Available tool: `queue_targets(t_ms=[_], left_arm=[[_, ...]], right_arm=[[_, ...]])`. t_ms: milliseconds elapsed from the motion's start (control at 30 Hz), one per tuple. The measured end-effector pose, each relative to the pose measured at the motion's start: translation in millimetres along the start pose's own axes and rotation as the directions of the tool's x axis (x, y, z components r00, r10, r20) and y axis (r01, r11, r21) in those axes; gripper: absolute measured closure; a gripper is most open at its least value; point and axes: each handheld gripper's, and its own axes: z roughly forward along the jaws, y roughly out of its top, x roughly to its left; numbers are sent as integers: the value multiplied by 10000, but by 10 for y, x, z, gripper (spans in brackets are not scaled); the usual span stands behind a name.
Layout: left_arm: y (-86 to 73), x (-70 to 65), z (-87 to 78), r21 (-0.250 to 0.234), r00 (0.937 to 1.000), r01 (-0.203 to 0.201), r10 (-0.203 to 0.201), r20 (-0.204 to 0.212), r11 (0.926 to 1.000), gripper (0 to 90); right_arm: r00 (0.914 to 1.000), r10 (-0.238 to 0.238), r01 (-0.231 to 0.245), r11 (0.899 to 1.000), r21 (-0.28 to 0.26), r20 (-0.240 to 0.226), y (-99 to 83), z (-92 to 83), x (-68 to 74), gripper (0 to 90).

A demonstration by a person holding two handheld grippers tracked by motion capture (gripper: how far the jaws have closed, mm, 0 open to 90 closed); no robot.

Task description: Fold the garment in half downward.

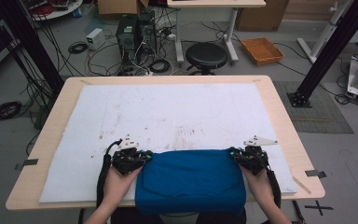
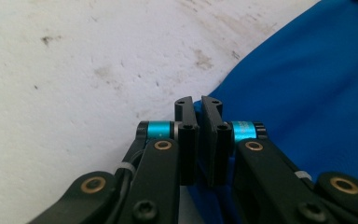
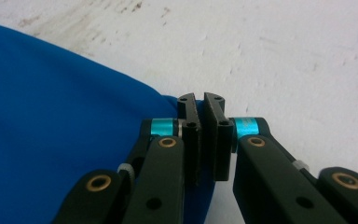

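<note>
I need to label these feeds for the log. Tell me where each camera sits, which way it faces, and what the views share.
High view: fixed above the person's side, looking forward and down on the table; forearms, both hands, left gripper and right gripper show.
Left gripper view: rides the left gripper, looking along its closed jaws at the blue cloth.
Right gripper view: rides the right gripper, looking along its closed jaws at the cloth's other corner.
Shared: all three show the blue cloth on the stained white mat.

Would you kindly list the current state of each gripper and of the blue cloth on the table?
left gripper: shut on the blue cloth's far left corner.
right gripper: shut on its far right corner.
blue cloth: folded, lying flat on the white mat, near edge hanging over the table's front.
</note>
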Motion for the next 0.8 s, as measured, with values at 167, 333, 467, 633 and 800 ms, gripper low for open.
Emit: queue_targets(t_ms=[167,333,467,633,800], left_arm=[[99,75,14,-142,9995,-251,249,-184,9996,856],[331,270,110,-340,9987,-288,274,-426,9990,857],[548,428,222,-268,9937,-809,786,-799,9964,856],[703,633,370,-162,9953,-292,276,-924,9994,855],[763,727,463,-105,9920,-455,440,-1179,9989,855]], right_arm=[[10000,61,-59,9994,-352,77,105,16,-25,864],[9996,254,-246,9980,-574,134,302,151,-145,864],[9988,452,-440,9973,-582,194,483,289,-277,864],[9980,600,-588,9964,-604,179,692,427,-400,863],[9984,444,-429,9982,-423,348,816,579,-453,863]])
